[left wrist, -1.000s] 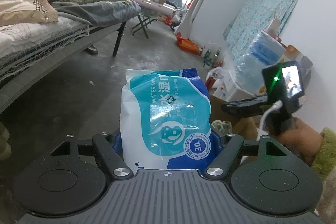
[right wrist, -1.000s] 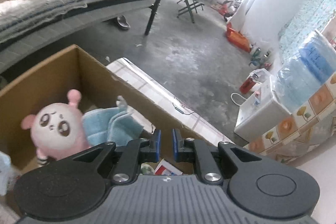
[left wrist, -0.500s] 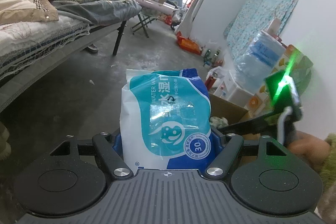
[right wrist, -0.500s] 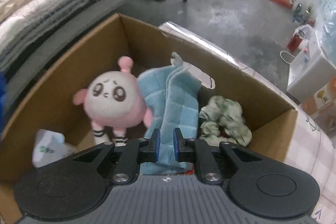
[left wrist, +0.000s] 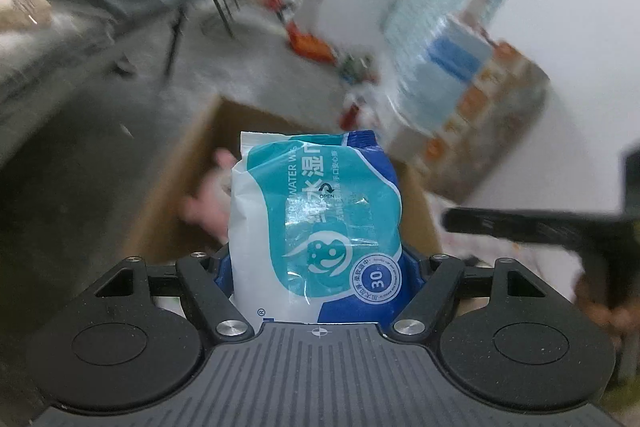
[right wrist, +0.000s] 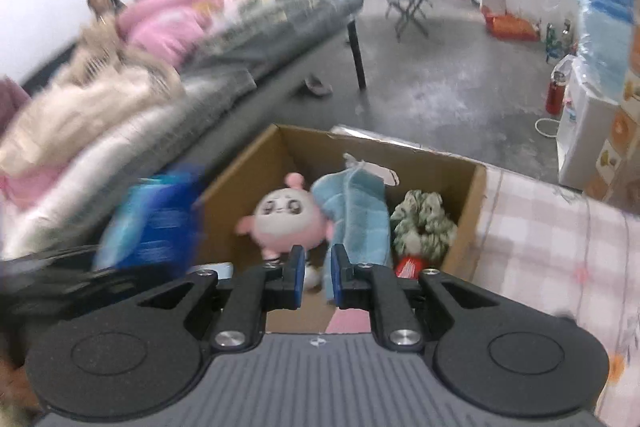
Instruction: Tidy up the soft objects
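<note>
Cardboard box nearer now; glossy wipes pack clamped in left hand-held gripper, right hand-held gripper closed, empty.

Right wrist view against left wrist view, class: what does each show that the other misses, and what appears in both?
Only the right wrist view shows the blue folded towel, the green-and-white fabric scrunchie and the empty, shut right gripper. Only the left wrist view shows the printed front of the teal-and-white wet wipes pack, clamped in the left gripper. Both show the brown cardboard box, the round pink plush toy, blurred in the left, and the pack itself.
</note>
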`<state>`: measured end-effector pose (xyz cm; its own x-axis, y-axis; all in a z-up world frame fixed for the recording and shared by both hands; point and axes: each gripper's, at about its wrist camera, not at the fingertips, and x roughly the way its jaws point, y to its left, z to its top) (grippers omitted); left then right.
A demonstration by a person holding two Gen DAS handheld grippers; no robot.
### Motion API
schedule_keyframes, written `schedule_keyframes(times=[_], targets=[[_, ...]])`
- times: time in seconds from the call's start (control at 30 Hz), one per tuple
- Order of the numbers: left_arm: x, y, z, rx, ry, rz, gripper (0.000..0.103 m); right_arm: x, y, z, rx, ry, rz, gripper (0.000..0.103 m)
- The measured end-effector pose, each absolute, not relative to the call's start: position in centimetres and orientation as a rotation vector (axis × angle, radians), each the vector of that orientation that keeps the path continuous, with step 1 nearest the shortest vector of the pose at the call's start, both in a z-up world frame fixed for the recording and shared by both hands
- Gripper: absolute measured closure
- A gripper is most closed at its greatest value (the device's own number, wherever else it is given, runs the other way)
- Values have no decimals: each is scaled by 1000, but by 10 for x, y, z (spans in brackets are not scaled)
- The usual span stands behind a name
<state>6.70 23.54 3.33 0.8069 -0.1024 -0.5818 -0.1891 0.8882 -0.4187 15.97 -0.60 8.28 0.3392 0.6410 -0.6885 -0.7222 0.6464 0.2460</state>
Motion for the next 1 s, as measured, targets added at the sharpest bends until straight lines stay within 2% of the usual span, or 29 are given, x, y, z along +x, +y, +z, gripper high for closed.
schedule_keyframes(times=[0.27, 0.47, 0.6, 0.77, 1.0], targets=[[119, 203, 2, -485, 875, 26, 29, 88, -101, 73, 105, 798, 925, 103], [153, 191, -26, -406, 980, 144, 29, 75, -150, 55, 219, 780, 887, 103], [156, 188, -39, -380, 999, 220, 27, 76, -173, 45, 281, 782, 870, 103], [155, 191, -51, -384, 1023, 282, 20, 77, -191, 32, 315, 793, 846, 103], [140, 190, -33, -415, 957, 249, 17, 71, -206, 27, 343, 777, 807, 103]])
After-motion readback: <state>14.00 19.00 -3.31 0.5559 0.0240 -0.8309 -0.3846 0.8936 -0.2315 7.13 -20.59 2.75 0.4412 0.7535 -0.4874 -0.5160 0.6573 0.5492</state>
